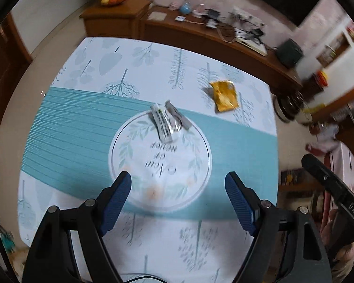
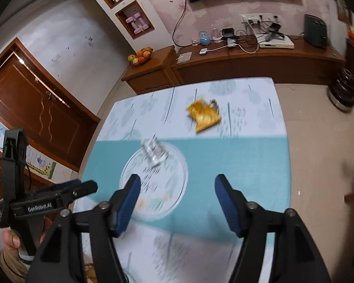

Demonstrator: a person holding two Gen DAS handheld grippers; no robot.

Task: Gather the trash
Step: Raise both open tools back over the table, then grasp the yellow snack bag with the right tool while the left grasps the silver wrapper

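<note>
Blue and white cloth covers the table (image 1: 82, 127), with a wide blue stripe across the middle. On that stripe sits a round white plate (image 1: 129, 146) with leaves painted on it. Two silvery wrappers (image 1: 168, 121) lie on the far part of the plate, touching each other. A yellow wrapper (image 1: 225, 95) lies flat on the cloth past the plate, well apart from it.

The left gripper (image 1: 178, 181) hangs over the near side of the plate. Its jaws are wide open and hold nothing. The right gripper (image 2: 177, 186) is just beside it, over the near edge of the plate too. Its jaws are also open and empty.

Some trash is on the plate already. The yellow wrapper is not, so I think it goes next.

What could go wrong? The yellow wrapper is thin and flat, so the jaws may slide over it and grab the cloth instead. That could tug the cloth and move the plate. The two grippers are close together, so they may bump. A quick push could also flick the light silvery wrappers off the plate.
</note>
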